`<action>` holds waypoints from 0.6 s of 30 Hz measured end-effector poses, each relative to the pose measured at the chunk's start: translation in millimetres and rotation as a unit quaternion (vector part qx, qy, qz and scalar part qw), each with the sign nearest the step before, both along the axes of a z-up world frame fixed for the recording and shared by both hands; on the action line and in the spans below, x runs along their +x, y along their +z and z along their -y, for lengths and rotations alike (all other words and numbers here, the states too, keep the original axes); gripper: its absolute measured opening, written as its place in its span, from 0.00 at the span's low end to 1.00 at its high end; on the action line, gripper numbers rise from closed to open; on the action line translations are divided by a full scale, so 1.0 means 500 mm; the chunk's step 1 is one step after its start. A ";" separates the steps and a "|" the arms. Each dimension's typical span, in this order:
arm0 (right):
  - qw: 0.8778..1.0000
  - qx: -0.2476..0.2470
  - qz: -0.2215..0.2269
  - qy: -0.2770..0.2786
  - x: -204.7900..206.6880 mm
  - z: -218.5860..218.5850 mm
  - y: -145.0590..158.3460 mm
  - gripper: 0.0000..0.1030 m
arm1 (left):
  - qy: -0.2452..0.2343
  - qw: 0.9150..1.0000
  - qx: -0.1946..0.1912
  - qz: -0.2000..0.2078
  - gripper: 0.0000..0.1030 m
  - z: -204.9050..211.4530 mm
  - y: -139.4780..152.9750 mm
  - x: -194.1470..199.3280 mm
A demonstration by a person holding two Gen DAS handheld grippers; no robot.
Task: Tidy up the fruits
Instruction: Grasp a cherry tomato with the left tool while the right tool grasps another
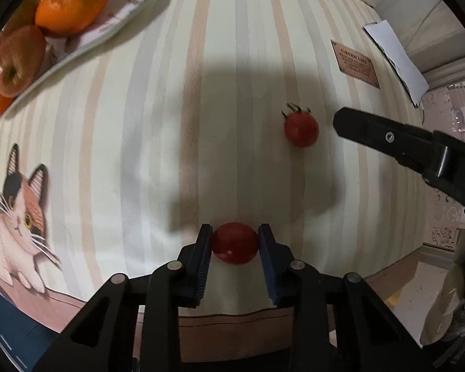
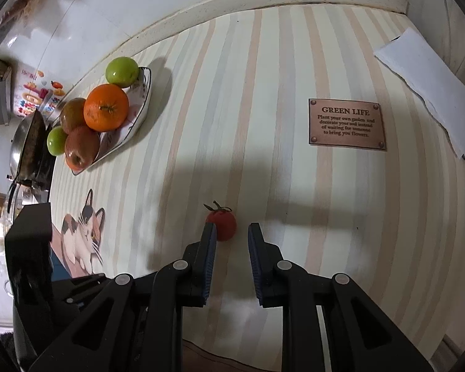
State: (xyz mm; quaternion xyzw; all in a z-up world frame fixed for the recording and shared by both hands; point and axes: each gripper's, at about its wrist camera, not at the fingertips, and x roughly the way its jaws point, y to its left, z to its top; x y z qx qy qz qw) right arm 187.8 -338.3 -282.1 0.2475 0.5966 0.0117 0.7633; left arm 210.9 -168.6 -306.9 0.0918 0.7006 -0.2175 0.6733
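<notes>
Pinched between the left gripper's (image 1: pixel 235 241) fingers sits a small tomato (image 1: pixel 235 243), well apart from the fruit plate (image 1: pixel 77 50). Squeezing harder could burst it. Right gripper (image 2: pixel 232 232) is closed, empty, beside the stemmed tomato (image 2: pixel 222 224) on the bench (image 2: pixel 263 155).

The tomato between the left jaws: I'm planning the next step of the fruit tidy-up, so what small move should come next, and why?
Probably lift it straight up, then carry it toward the fruit plate. The left gripper has its jaws pressed on both sides of the stemless tomato, so the grasp looks ready. The plate already holds the orange and apple; the stemmed tomato waits on the tablecloth.
</notes>
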 end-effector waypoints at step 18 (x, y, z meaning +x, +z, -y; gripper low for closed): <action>0.999 -0.012 0.019 0.045 0.057 -0.078 -0.018 0.26 | 0.071 0.996 -0.009 0.050 0.27 -0.163 0.098 0.084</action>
